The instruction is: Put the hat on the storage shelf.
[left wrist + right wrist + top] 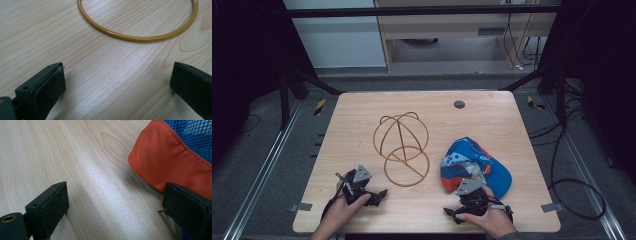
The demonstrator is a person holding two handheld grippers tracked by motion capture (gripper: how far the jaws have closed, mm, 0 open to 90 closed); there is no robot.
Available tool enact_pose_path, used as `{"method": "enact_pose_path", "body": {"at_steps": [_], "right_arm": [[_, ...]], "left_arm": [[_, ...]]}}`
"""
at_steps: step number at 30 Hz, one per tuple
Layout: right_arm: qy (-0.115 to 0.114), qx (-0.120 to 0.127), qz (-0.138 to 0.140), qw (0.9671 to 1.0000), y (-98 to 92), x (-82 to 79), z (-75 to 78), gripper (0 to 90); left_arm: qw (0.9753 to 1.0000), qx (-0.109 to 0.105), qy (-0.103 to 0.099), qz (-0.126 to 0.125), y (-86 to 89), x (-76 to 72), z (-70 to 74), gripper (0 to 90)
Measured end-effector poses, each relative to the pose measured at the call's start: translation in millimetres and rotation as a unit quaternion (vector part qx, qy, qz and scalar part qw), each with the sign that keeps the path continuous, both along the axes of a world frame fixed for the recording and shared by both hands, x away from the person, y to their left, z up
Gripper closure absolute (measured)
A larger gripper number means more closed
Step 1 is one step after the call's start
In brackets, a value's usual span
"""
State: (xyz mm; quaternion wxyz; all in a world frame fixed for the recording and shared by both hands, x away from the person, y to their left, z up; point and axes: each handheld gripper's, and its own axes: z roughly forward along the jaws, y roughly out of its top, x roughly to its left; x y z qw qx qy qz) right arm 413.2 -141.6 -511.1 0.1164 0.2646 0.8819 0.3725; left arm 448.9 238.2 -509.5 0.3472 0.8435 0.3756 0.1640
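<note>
While both hands wait at the near edge, the pale, wood-grained rectangular table (492, 115) spreads out bare around a small dark round disc (459, 104) near its far edge, too small to identify. Centre stage, the brown wire frame of thin bent hoops (401, 142) stands domed over a flat ring on the wood; in the left gripper view that ring looks glossy yellow-brown and is cut off at the top. Right of it lies the crumpled blue and orange fabric cap (474, 165), mesh-textured blue with a smooth stitched orange panel, its near part hidden behind the right gripper (472, 199). That gripper's jaws stand wide apart over bare wood, one jaw just beside the orange edge, possibly touching. Over at the left gripper (362, 189), jaws equally wide, holding nothing, the ring lying just ahead.
</note>
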Motion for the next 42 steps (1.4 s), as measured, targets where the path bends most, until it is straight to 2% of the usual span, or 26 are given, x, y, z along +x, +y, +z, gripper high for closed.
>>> {"method": "enact_pose_path", "body": {"at_steps": [11, 13, 15, 18, 20, 22, 24, 26, 30, 33, 38, 41, 42], "right_arm": [[-0.002, 0.003, -0.001, 1.0000, 0.3, 0.6, -0.7, 6.1], [0.005, -0.010, -0.003, 0.9999, 0.1, 0.6, 2.3, 8.2], [0.007, -0.012, -0.003, 0.9999, -0.7, 0.9, 3.4, 9.2], [0.005, 0.011, -0.007, 0.9999, -7.7, -0.4, 11.3, 10.5], [0.003, 0.013, -0.010, 0.9999, -9.7, -0.9, 14.4, 10.1], [-0.008, -0.001, -0.014, 0.9999, -16.0, -2.9, 23.6, 10.4], [-0.008, -0.002, -0.018, 0.9998, -18.6, -3.2, 26.3, 11.0], [-0.013, -0.014, -0.028, 0.9994, -27.1, -3.5, 32.5, 12.8], [-0.012, -0.014, -0.038, 0.9991, -37.7, -2.8, 38.4, 14.4], [-0.003, -0.020, -0.062, 0.9979, -49.1, 0.2, 44.2, 15.0], [0.001, -0.026, -0.081, 0.9964, -65.5, 4.6, 55.0, 18.4], [0.007, -0.053, -0.087, 0.9948, -72.3, 9.6, 59.7, 20.3], [0.013, -0.073, -0.093, 0.9929, -75.6, 13.6, 63.2, 22.0]], "left_arm": [[1.0000, 0.000, 0.000, 0.000, 0.0, 0.0, 0.0, 0.0], [1.0000, 0.000, 0.000, 0.000, 0.0, 0.0, 0.0, 0.0], [1.0000, 0.000, 0.000, 0.000, 0.0, 0.0, 0.0, 0.0], [1.0000, 0.000, 0.000, 0.000, 0.0, 0.0, 0.0, 0.0], [1.0000, 0.000, 0.000, 0.000, 0.0, 0.0, 0.0, 0.0], [1.0000, 0.000, 0.000, 0.000, 0.0, 0.0, 0.0, 0.0], [1.0000, 0.000, 0.000, 0.000, 0.0, 0.0, 0.0, 0.0], [1.0000, 0.000, 0.000, 0.000, 0.0, -0.1, 0.0, 0.0], [1.0000, 0.000, 0.000, 0.000, 0.0, -0.1, 0.0, 0.0], [1.0000, 0.000, 0.000, 0.000, 0.0, -0.1, 0.0, 0.0], [1.0000, -0.001, -0.001, 0.000, -0.2, -0.1, -0.2, 0.0], [1.0000, -0.001, 0.000, 0.001, -0.2, -0.1, -0.1, 0.0], [1.0000, -0.001, -0.001, 0.000, -0.2, -0.1, -0.1, 0.0]]}}
